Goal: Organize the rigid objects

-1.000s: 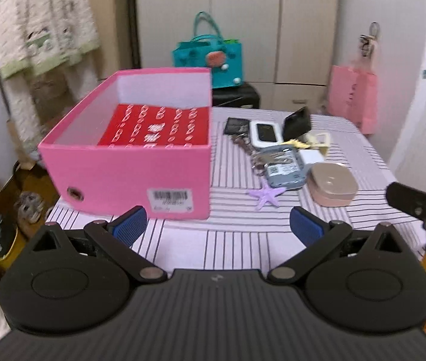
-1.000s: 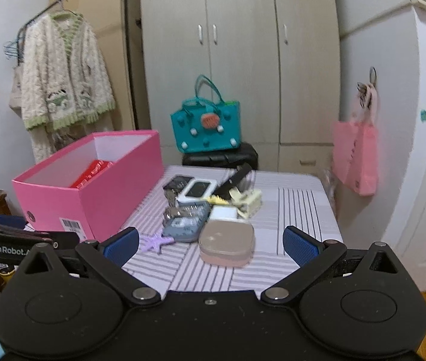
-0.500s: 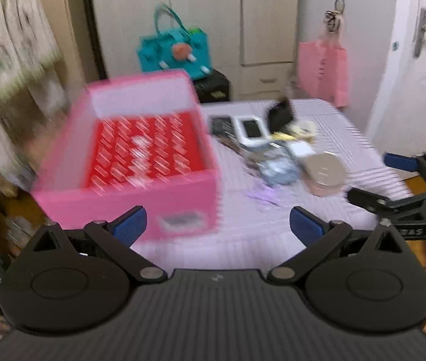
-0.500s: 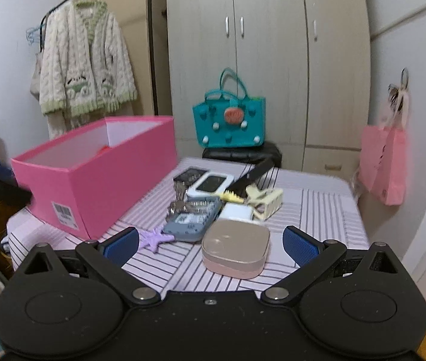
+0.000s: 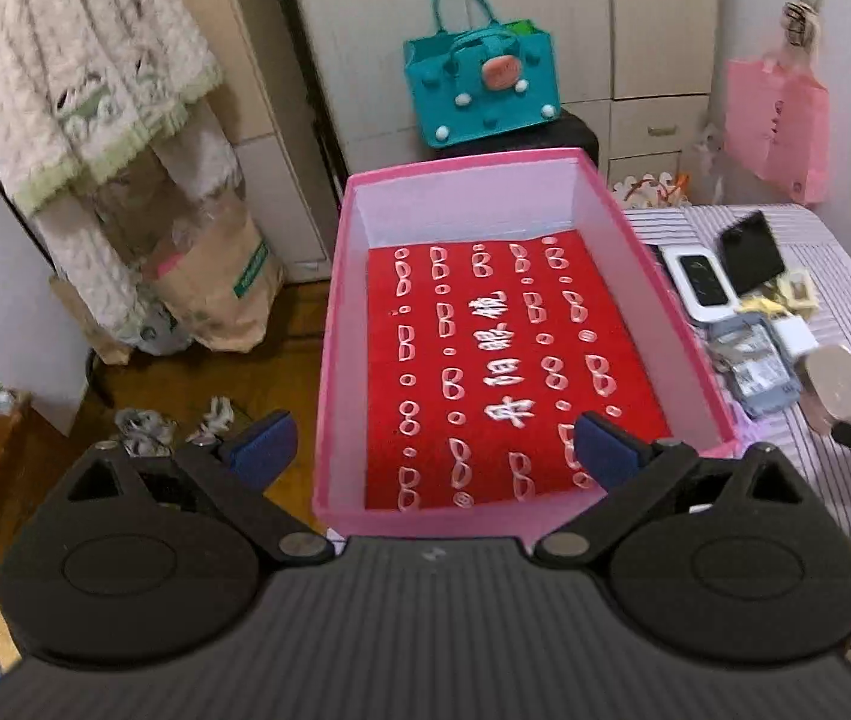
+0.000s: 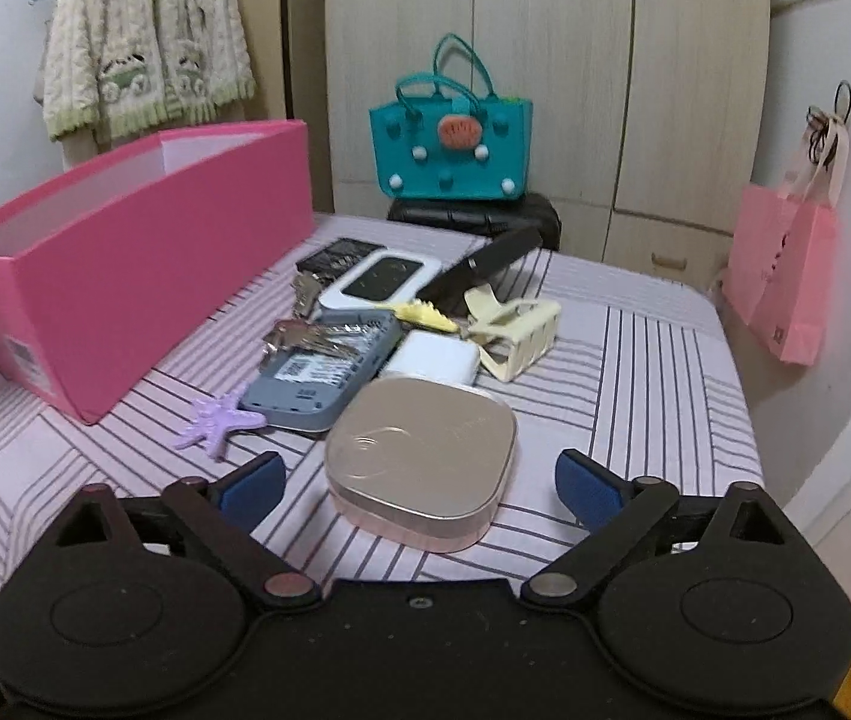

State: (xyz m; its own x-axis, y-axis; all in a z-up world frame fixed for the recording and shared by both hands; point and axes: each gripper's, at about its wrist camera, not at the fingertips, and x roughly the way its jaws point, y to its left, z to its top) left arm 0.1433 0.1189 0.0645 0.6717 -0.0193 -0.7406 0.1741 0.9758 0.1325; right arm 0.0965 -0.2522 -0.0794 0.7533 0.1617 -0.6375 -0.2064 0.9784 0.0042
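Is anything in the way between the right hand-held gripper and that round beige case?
Nothing visible. The right hand-held gripper is open, and the beige case lies right ahead of its fingers on the striped cloth, with only bare cloth between them.

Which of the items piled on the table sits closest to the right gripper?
The rounded beige case. It lies between the open fingers of the right gripper, not yet gripped. The purple starfish and grey device lie farther back.
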